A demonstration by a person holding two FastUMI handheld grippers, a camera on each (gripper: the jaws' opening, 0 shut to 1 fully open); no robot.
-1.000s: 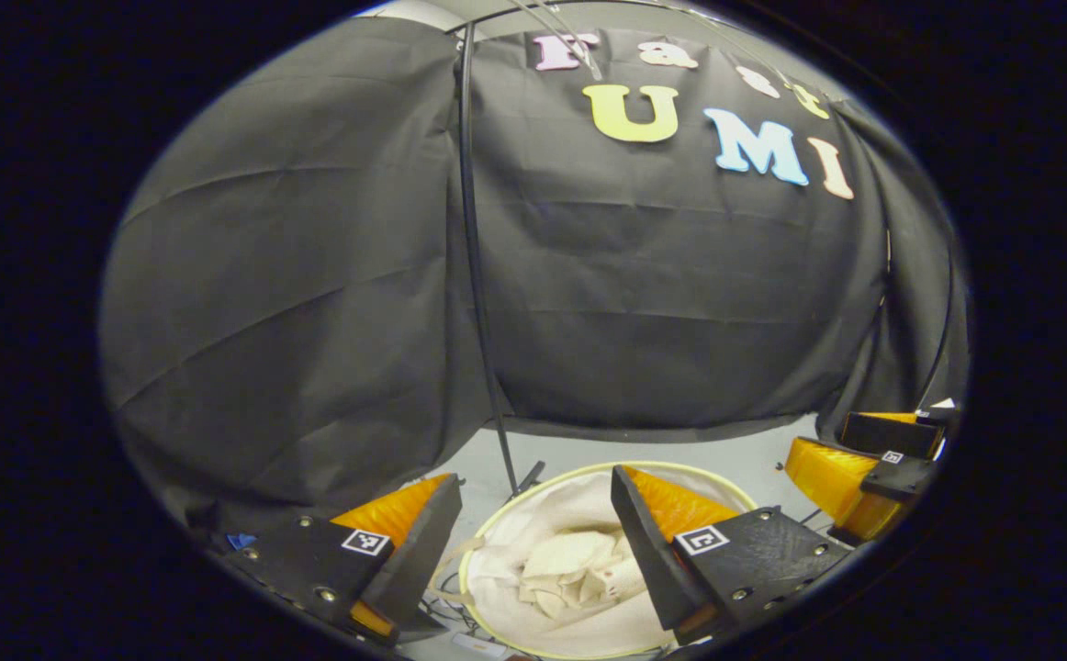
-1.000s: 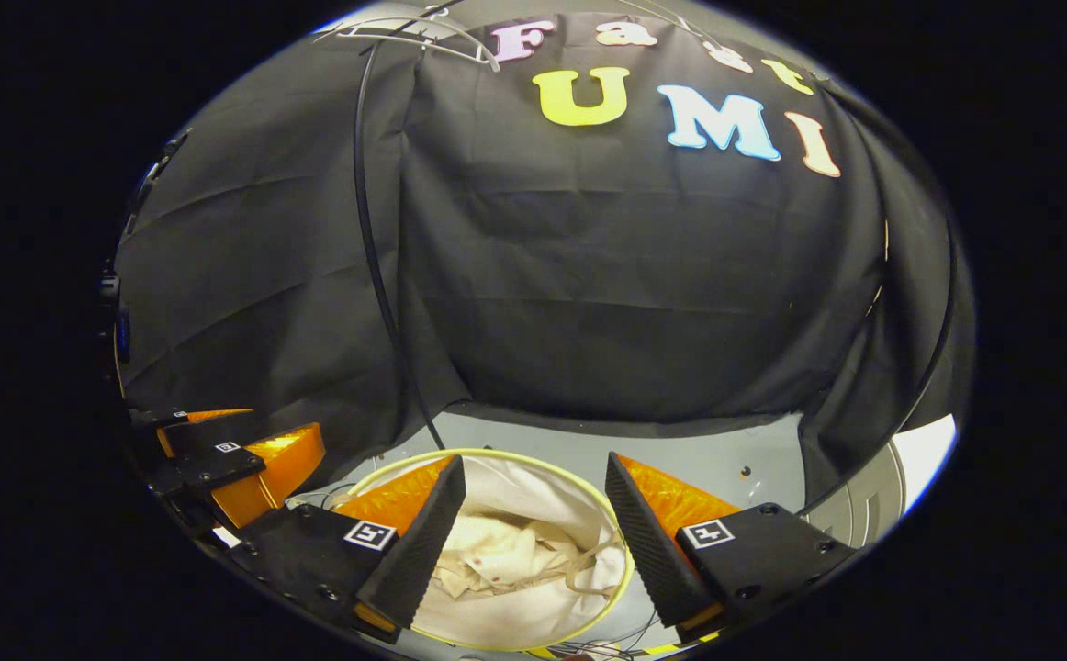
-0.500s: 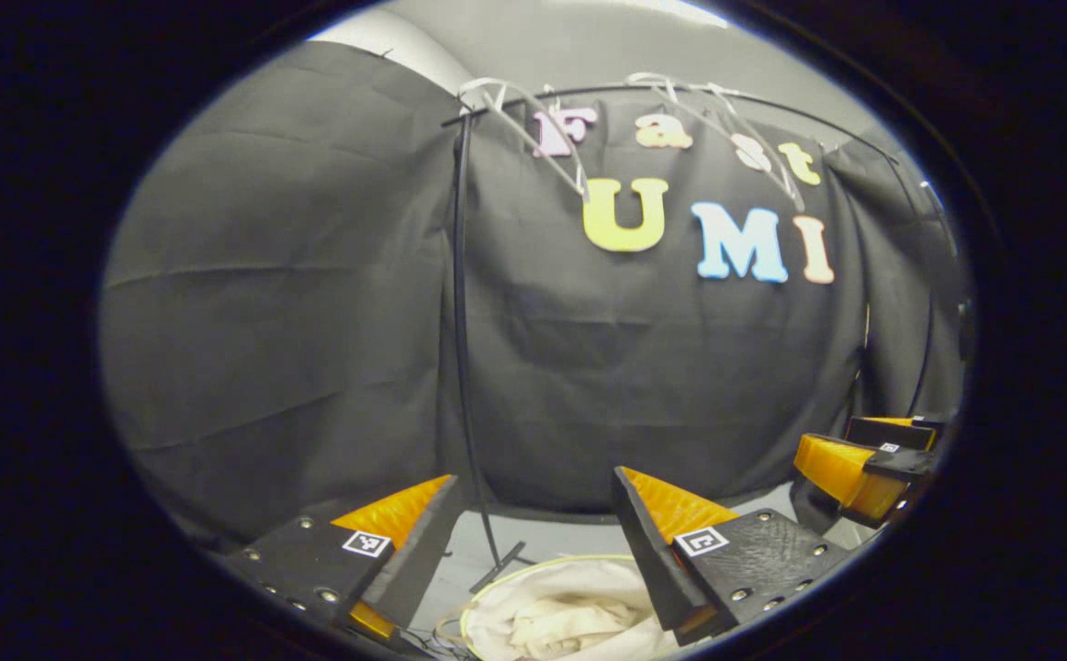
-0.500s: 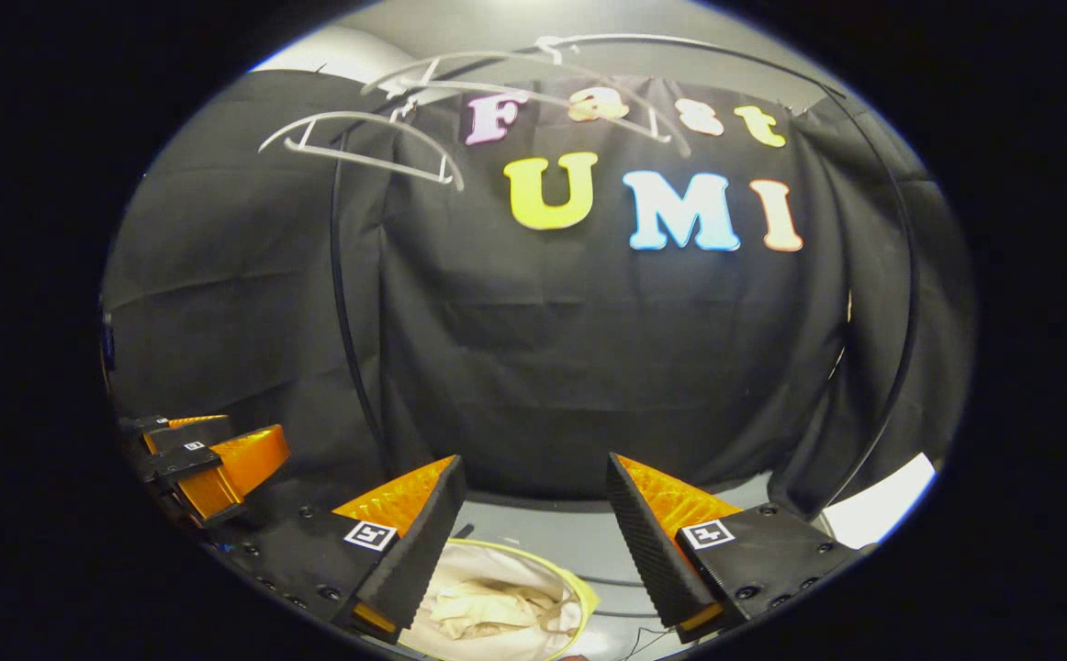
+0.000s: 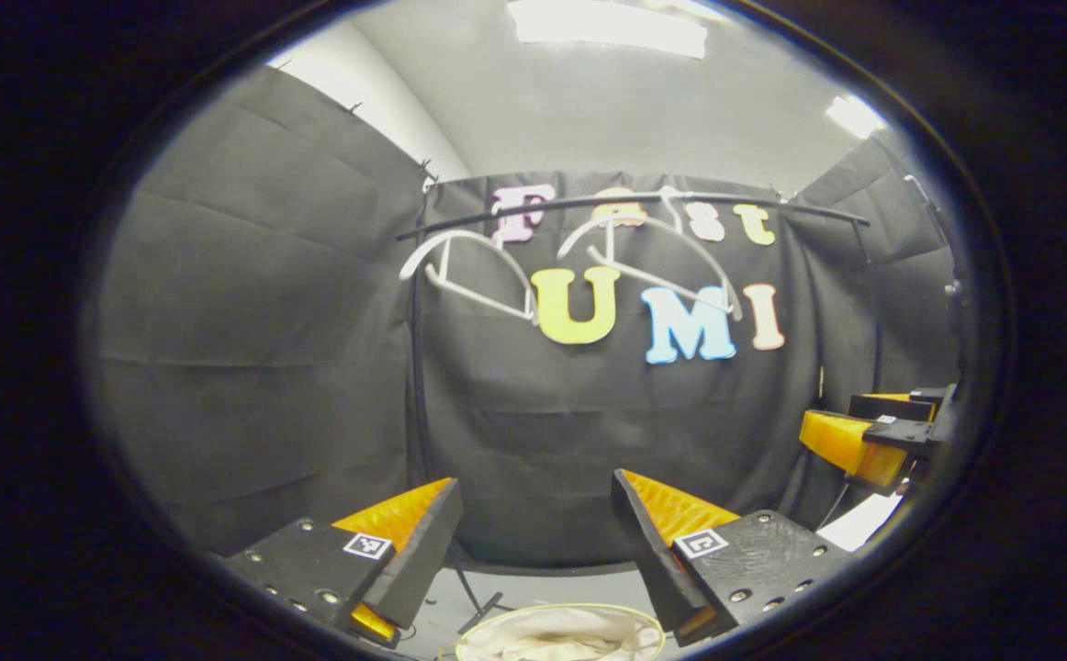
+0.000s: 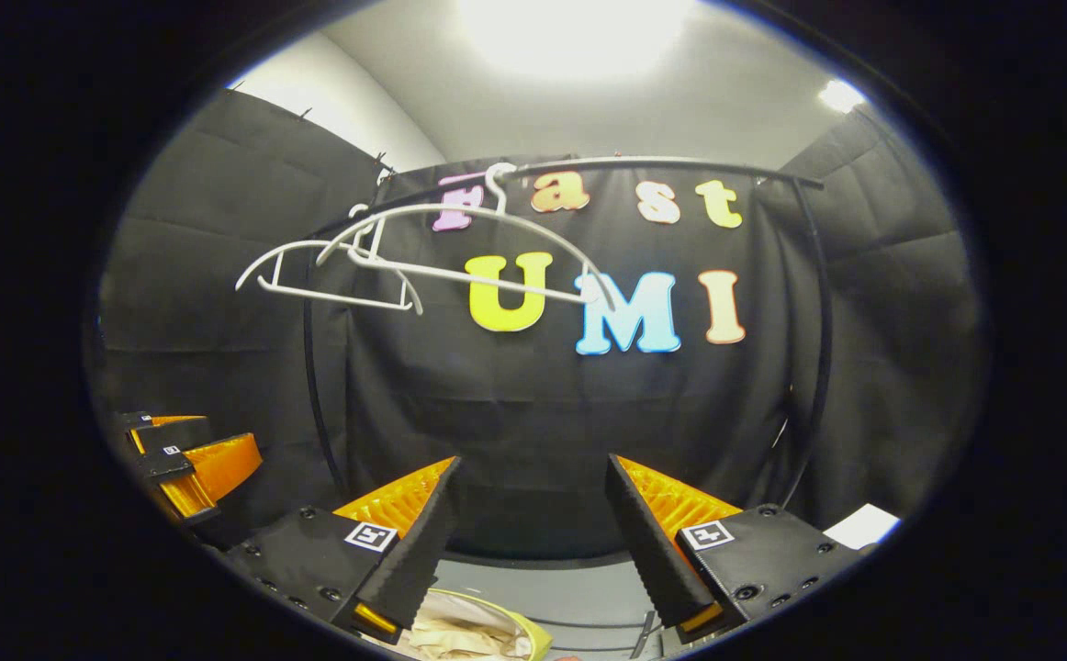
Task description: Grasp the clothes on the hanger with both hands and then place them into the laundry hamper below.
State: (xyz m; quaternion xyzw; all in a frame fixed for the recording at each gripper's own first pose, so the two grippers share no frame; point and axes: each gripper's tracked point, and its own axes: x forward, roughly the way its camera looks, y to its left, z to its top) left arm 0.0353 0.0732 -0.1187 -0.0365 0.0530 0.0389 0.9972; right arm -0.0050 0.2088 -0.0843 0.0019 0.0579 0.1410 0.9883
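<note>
Cream clothes (image 5: 556, 645) lie inside the round laundry hamper (image 5: 589, 610) on the floor, low in the left gripper view. The right gripper view catches the clothes (image 6: 460, 638) and the hamper's yellow rim (image 6: 533, 635) at its bottom edge. Two bare white hangers (image 6: 442, 262) hang from the dark rail (image 6: 662, 163); the hangers (image 5: 579, 266) show under the rail (image 5: 625, 200) in the left gripper view too. My left gripper (image 5: 535, 528) is open and holds nothing, raised above the hamper. My right gripper (image 6: 532, 509) is open too, with nothing between its fingers.
The rack's curved dark uprights (image 5: 416, 386) (image 6: 816, 349) stand in front of the black cloth wall. The right gripper (image 5: 873, 436) appears at the right edge of the left gripper view, and the left gripper (image 6: 185, 459) at the left edge of the right gripper view.
Both grippers have risen and tilted up from over the hamper. The hamper and clothes have slid to the bottom edges; the rail, hangers and ceiling have come into view. Both stayed open.
</note>
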